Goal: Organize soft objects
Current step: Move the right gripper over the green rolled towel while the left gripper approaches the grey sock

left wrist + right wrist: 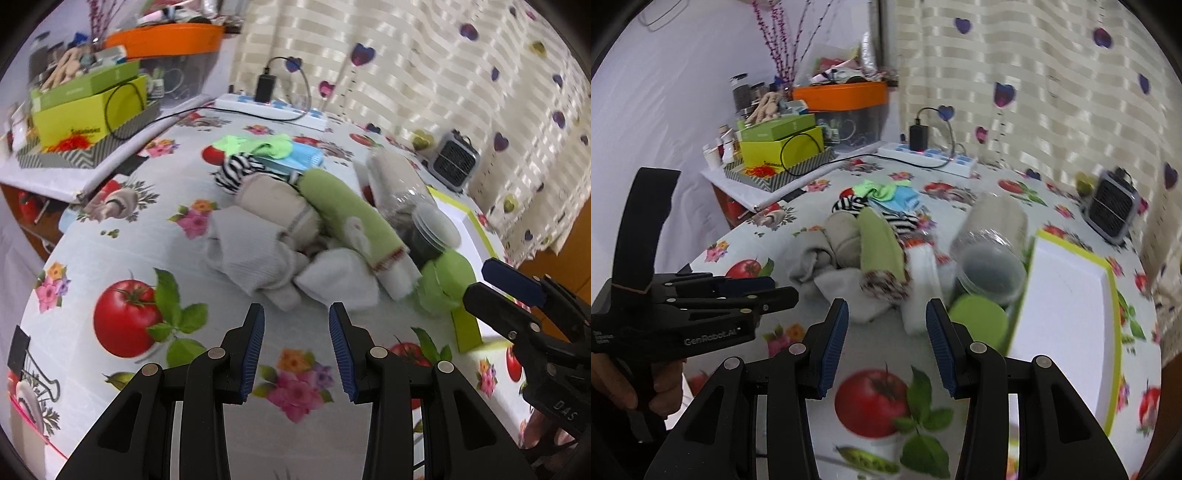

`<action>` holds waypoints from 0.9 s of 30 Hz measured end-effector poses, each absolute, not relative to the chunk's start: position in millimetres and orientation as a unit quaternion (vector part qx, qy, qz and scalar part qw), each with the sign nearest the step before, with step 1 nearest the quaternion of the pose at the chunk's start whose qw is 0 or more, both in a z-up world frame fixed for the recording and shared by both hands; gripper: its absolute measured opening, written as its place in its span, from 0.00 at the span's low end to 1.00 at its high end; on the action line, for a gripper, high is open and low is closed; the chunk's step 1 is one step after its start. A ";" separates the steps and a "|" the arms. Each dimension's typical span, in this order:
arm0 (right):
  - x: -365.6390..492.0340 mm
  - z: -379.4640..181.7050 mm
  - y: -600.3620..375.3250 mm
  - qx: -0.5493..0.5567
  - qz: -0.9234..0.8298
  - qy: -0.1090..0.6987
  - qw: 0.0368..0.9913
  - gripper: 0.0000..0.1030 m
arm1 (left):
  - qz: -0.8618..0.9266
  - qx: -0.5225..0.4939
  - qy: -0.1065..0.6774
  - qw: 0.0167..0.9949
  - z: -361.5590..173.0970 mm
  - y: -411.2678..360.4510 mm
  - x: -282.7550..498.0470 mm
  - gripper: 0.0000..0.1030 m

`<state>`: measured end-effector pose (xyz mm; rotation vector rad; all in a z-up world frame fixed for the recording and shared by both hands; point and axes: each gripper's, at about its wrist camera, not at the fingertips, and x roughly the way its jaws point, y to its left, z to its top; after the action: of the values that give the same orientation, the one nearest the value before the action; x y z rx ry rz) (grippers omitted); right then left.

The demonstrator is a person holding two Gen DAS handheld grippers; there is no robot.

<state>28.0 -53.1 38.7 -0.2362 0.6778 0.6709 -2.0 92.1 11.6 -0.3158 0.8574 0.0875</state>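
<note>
A pile of rolled socks lies mid-table: white socks (255, 254), a beige roll (277, 206), a green roll (351, 218) and a black-and-white striped sock (236, 170). Behind them lie a bright green cloth (258, 146) and blue face masks (299, 157). My left gripper (296, 314) is open and empty, just short of the white socks. My right gripper (886, 308) is open and empty, near the green roll (877, 240) and white socks (846, 284). It also shows at the right edge of the left wrist view (491, 280).
A clear plastic jar (991, 243) lies on its side beside a green lid (979, 317). A white box with a lime rim (1067, 306) sits to the right. A power strip (927, 157), a small fan (1112, 206) and stacked boxes (779, 151) stand at the back.
</note>
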 end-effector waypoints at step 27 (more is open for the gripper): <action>96.4 2.3 25.7 -0.209 0.309 0.373 0.850 0.44 | 0.032 -0.274 0.407 0.871 -8.7 150.8 40.8 0.44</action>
<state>96.4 25.7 2.3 -0.4405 0.7862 0.6503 40.8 150.8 -8.7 -0.5732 0.8518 0.0669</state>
